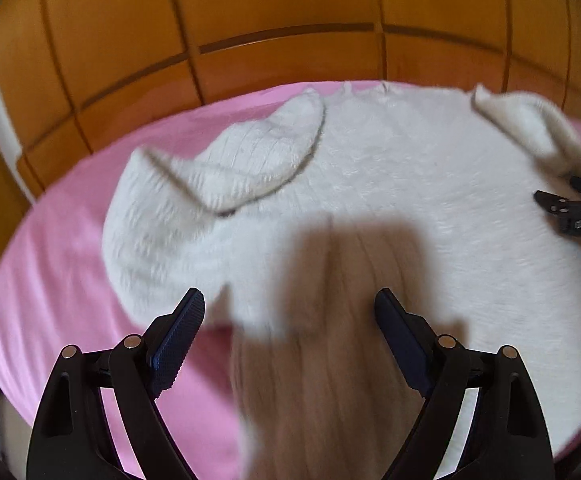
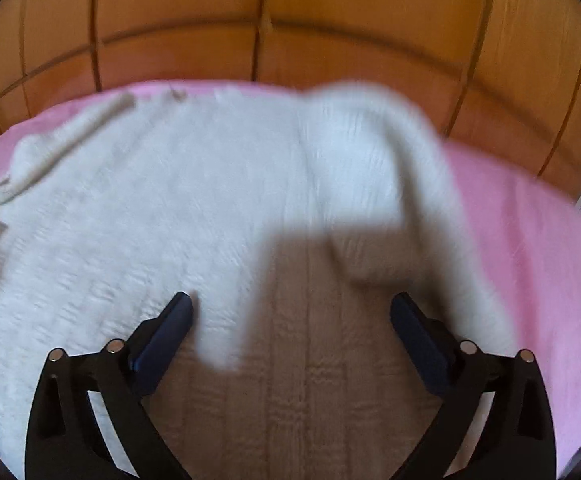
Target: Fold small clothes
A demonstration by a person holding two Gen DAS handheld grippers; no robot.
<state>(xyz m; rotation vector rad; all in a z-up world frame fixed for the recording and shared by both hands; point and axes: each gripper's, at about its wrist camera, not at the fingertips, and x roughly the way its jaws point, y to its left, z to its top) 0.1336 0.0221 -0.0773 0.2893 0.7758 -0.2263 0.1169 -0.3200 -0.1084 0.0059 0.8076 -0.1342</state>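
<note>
A white knitted sweater (image 1: 390,184) lies spread on a pink bed sheet (image 1: 70,248). Its left sleeve (image 1: 242,160) is folded in over the body. In the right wrist view the sweater (image 2: 150,208) fills the middle and its right sleeve (image 2: 378,152) lies folded in over the body. My left gripper (image 1: 290,308) is open and empty above the sweater's lower left edge. My right gripper (image 2: 292,308) is open and empty above the sweater's lower part. The right gripper also shows at the right edge of the left wrist view (image 1: 578,208).
A wooden wardrobe with panelled doors (image 1: 290,20) stands right behind the bed, and shows in the right wrist view (image 2: 290,20) too. Pink sheet (image 2: 530,248) lies bare to the right of the sweater. Both views are blurred.
</note>
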